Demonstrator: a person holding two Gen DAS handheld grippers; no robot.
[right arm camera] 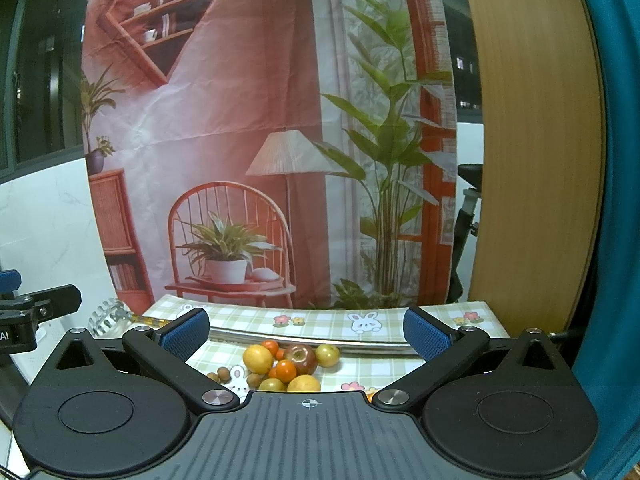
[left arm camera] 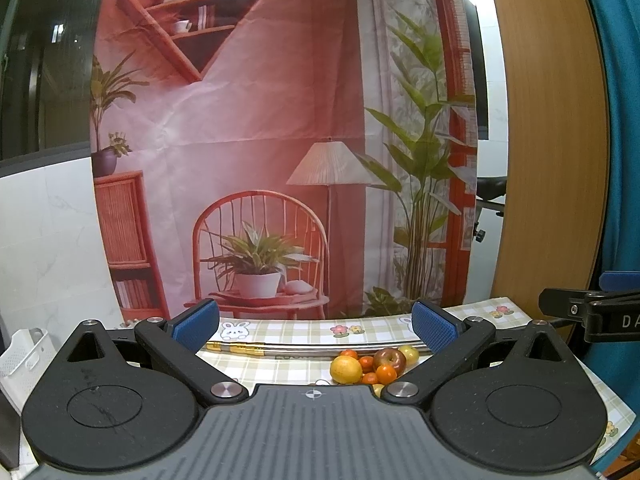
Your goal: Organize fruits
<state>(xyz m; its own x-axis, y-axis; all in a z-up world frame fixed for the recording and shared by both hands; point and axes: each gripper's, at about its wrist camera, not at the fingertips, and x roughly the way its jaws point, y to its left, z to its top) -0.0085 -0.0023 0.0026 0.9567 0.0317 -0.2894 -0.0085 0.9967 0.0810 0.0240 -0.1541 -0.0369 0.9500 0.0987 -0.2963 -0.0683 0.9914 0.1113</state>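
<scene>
Left gripper (left arm camera: 316, 326): I hold it wide open, empty, raised short of the fruit.
Right gripper (right arm camera: 306, 330): also wide open, holding nothing, touching nothing.
Fruit (right arm camera: 286, 364): loose heap on the checked cloth (right arm camera: 320, 322), with a lemon (right arm camera: 258, 359), an apple (right arm camera: 301, 358), small oranges and brown nuts (right arm camera: 220, 376).
Tray (right arm camera: 320, 342): metal rim just behind the heap.
Progress: I judge sorting not yet begun; everything remains.

Left gripper (left arm camera: 315, 322) held level, blue-padded fingers (left arm camera: 434, 326) spread wide at ten and two o'clock, gripping nothing. Right gripper (right arm camera: 306, 330) alongside, likewise spread and empty.
</scene>
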